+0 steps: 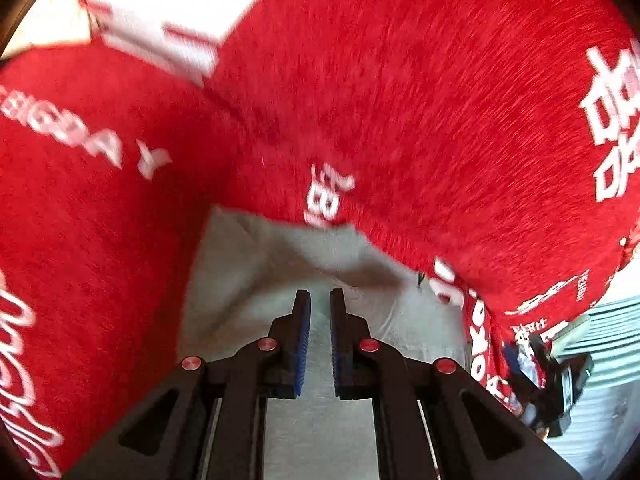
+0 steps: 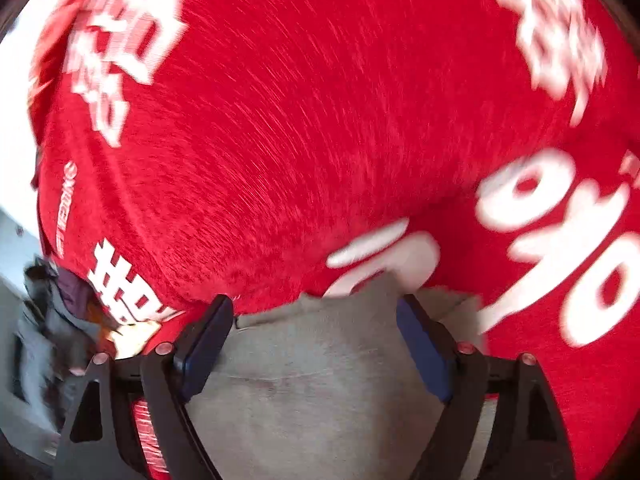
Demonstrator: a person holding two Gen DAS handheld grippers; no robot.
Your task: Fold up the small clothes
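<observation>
Honestly, I can't call much of this fold finished from what my two cameras give me. Starting on the left wrist view, the left gripper (image 1: pixel 320 304) sits at six o'clock with its blue-padded fingers (image 1: pixel 304 320) drawn close, only a narrow slit between them. Grey fabric (image 1: pixel 256 264) lies right under and ahead of the tips, but I cannot tell whether any of it is pinched; the slit looks bare to me. Around it from nine o'clock over to three o'clock spreads the red printed cloth (image 1: pixel 400 80), blurred with motion and covered in white lettering. Whether that red cloth is the surface or a garment, I can't settle. At eleven o'clock a white box with red marks (image 1: pixel 168 12) rests on the red cloth; I see only its outside, so what it holds stays unknown. At four o'clock, dark bundled items (image 1: pixel 552 376) sit at the cloth's edge, too smeared to name.

Moving to the right wrist view, the right gripper (image 2: pixel 316 320) is spread wide, nothing between its fingers, hovering over the grey fabric (image 2: pixel 320 380), which fills six o'clock and reaches under the red printed cloth (image 2: pixel 300 120) toward twelve. A crease runs across the grey piece near the pads. At eight o'clock, a heap of dark clothing (image 2: pixel 52 320) waits.

My judgement: the grey piece is the one in hand, partly flattened, its folds not yet completed, and the heap remains.
</observation>
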